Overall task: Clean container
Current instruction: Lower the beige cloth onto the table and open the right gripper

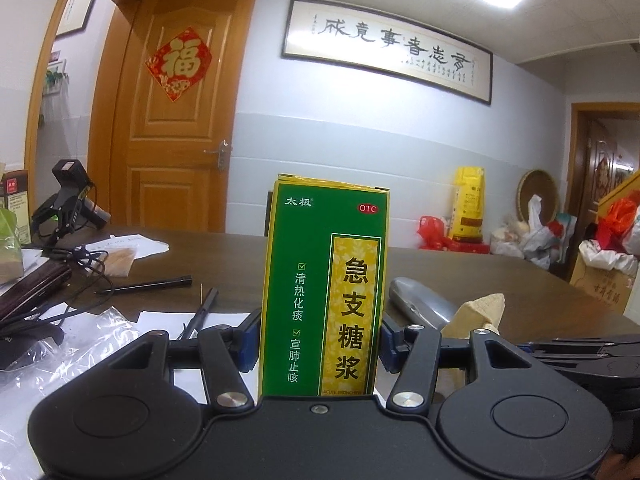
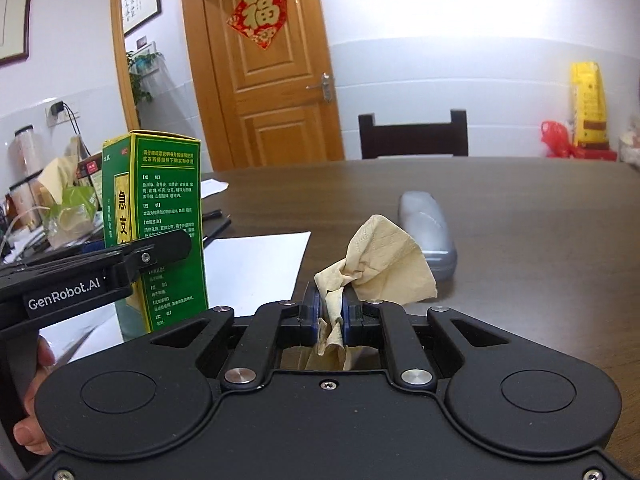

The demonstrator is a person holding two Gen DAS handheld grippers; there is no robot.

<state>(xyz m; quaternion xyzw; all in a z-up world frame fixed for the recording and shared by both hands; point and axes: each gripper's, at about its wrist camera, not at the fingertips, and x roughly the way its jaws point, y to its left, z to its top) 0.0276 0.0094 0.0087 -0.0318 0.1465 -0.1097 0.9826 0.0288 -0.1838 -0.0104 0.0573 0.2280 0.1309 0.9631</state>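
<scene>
A tall green and yellow medicine box stands upright between the blue pads of my left gripper, which is shut on its two sides. In the right wrist view the same box is at the left, with the left gripper clamped across it. My right gripper is shut on a crumpled beige tissue, which sticks up and to the right of the pads. The tissue also shows in the left wrist view, just right of the box and apart from it.
A grey glasses case lies on the dark wooden table beyond the tissue. White paper, pens, cables and a spare gripper clutter the left side. A dark chair stands at the far edge.
</scene>
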